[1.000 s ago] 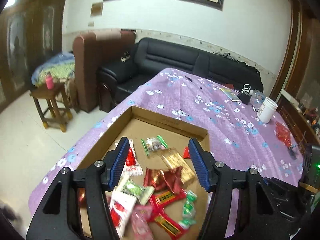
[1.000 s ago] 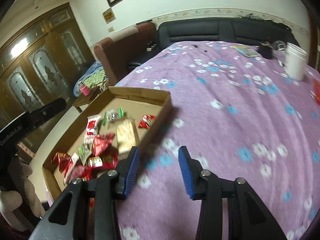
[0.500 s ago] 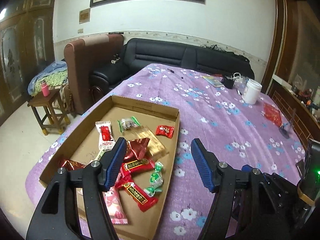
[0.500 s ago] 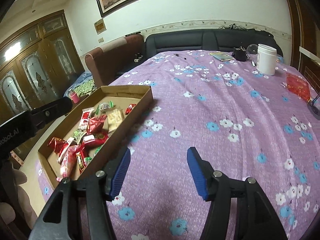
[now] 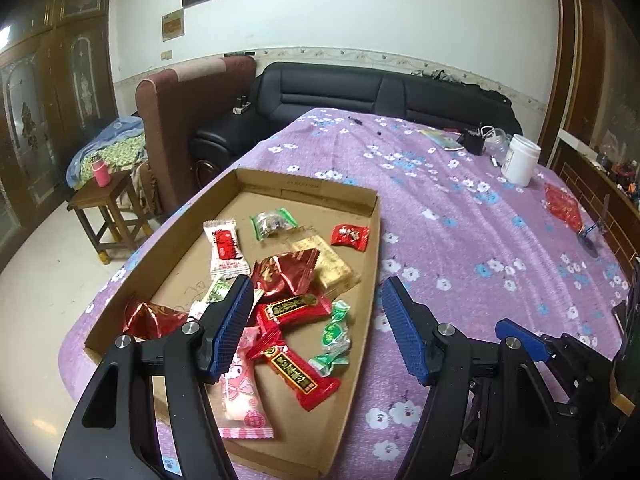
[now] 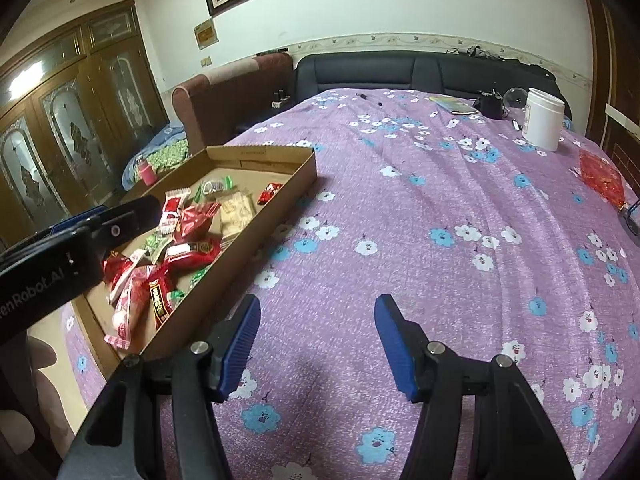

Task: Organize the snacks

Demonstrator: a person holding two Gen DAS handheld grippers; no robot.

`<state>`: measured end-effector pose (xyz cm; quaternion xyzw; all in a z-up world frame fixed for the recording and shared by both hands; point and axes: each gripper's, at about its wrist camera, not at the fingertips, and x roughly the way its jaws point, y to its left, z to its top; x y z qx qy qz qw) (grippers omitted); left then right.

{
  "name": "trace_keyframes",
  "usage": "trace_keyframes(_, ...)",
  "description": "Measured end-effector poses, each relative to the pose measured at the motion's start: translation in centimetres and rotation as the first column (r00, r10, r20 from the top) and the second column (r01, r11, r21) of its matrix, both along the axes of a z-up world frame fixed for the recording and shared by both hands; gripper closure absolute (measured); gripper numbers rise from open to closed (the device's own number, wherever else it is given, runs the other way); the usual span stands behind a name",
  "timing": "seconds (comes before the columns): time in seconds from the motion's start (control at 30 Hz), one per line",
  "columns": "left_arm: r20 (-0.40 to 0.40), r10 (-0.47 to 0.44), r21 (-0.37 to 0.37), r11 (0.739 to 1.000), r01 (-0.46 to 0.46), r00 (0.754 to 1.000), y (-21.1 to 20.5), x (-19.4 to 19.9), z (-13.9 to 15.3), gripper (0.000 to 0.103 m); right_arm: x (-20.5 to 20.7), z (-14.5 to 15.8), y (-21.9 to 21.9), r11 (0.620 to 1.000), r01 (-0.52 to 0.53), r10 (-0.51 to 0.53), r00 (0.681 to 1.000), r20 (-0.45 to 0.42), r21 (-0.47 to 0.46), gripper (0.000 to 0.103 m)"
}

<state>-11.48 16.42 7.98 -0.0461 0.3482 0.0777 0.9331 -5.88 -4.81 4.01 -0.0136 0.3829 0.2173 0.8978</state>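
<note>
Snacks lie loose in the box; both grippers, left and right, hover with fingers spread and empty, the right's having just been opening. Next, pick one snack.

Matt brown cardboard tray; glossy foil and plastic snack wrappers (crinkled); woven purple floral cloth; smooth white plastic jar.

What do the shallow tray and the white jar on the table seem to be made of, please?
Tray: brown corrugated cardboard, matte, with raw cut edges and fold creases. White jar: probably plastic, smooth and opaque with a slight sheen; the pictures cannot rule out another material.
</note>
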Motion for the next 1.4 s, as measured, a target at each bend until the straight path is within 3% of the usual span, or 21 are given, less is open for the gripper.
trace_keyframes(1.03,-0.081,-0.025,-0.016,1.000,0.024,0.996,-0.6,0.8,-1.7,0.036,0.7,-1.6,0.2,1.000,0.014,-0.014,0.996,-0.085,-0.003,0.034)
trace_keyframes(1.3,-0.077,-0.022,-0.014,1.000,0.021,0.997,-0.6,0.8,-1.6,0.036,0.9,-1.9,0.0,1.000,0.018,-0.017,0.994,-0.105,0.005,0.033)
trace_keyframes(1.4,-0.034,0.001,-0.003,1.000,-0.001,0.999,-0.5,0.2,-1.0,0.036,1.0,-2.0,-0.1,1.000,0.018,-0.017,0.994,-0.108,0.011,0.033)
